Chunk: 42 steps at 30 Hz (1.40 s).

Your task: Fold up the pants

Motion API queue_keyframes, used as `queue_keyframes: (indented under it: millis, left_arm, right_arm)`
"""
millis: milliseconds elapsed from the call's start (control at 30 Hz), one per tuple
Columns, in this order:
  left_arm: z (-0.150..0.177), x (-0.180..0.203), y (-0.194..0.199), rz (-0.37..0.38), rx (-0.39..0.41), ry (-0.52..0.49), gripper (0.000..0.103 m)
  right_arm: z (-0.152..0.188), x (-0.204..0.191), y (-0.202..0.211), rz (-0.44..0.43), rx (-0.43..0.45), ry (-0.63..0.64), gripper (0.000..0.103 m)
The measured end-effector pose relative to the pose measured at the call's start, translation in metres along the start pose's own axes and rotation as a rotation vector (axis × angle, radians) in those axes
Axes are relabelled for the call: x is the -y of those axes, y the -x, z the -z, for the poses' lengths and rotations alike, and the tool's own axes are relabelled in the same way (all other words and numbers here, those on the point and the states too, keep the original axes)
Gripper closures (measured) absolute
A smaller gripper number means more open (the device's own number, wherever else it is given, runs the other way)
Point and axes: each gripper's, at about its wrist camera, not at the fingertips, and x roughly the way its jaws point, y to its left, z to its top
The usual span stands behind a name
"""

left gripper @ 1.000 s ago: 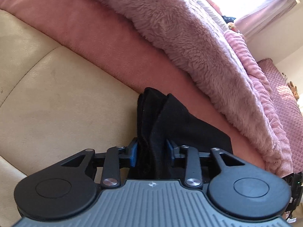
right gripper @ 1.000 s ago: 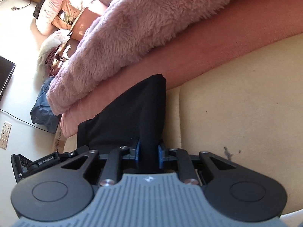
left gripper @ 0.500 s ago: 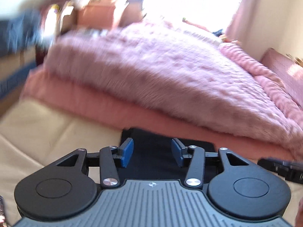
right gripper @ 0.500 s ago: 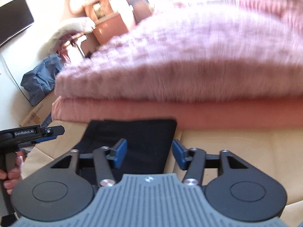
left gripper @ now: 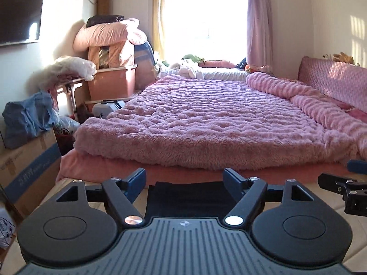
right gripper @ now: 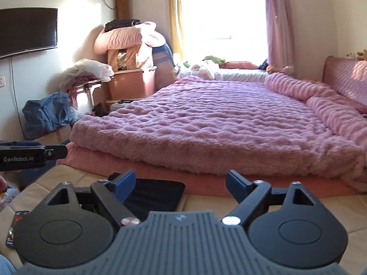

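Black pants lie folded into a flat block on the tan cushion, right against the pink edge of the bed. I see them low in both views. In the left wrist view they sit at 6 o'clock from the middle of the picture, seen through the gap of my left tongs. In the right wrist view they sit at about 7 o'clock, partly behind the blue pad of my right tongs.

My left tongs are opening and stand wide, with nothing pinched in them. The pants show below and past the fingers, and the pads do not press on them. My right tongs are opening too and stand wide, and nothing is held there.

A fluffy pink blanket covers the bed from 12 o'clock out to 3 o'clock. At 9 o'clock in the left view I see a cardboard box with a blue bag on top. A dark TV hangs on the wall at 10 o'clock in the right view. A bright window is at 12 o'clock.
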Motion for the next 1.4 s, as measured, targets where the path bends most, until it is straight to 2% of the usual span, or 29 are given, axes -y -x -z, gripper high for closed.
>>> queue_keyframes:
  millis: [100,333,500,667,833,1400]
  left_arm:
    - [0.012,0.010,0.012,-0.016,-0.011,-0.033,0.014]
    - [0.040,0.017,0.020,0.015,-0.082,0.004,0.014]
    - [0.060,0.016,0.014,0.007,-0.175,0.012,0.014]
    - [0.070,0.013,0.012,0.006,-0.230,0.012,0.014]
    - [0.070,0.017,0.014,0.009,-0.244,-0.006,0.014]
    - [0.071,0.017,0.013,0.004,-0.252,-0.011,0.014]
  right_arm:
    - [0.016,-0.005,0.025,0.054,0.017,0.013,0.021]
    - [0.052,-0.021,0.048,0.033,-0.015,0.010,0.021]
    - [0.068,-0.025,0.036,0.000,-0.125,-0.030,0.021]
    - [0.081,-0.026,0.020,-0.006,-0.219,-0.086,0.021]
    - [0.086,-0.028,0.014,-0.003,-0.256,-0.080,0.021]
    - [0.083,-0.031,0.016,-0.016,-0.261,-0.062,0.021]
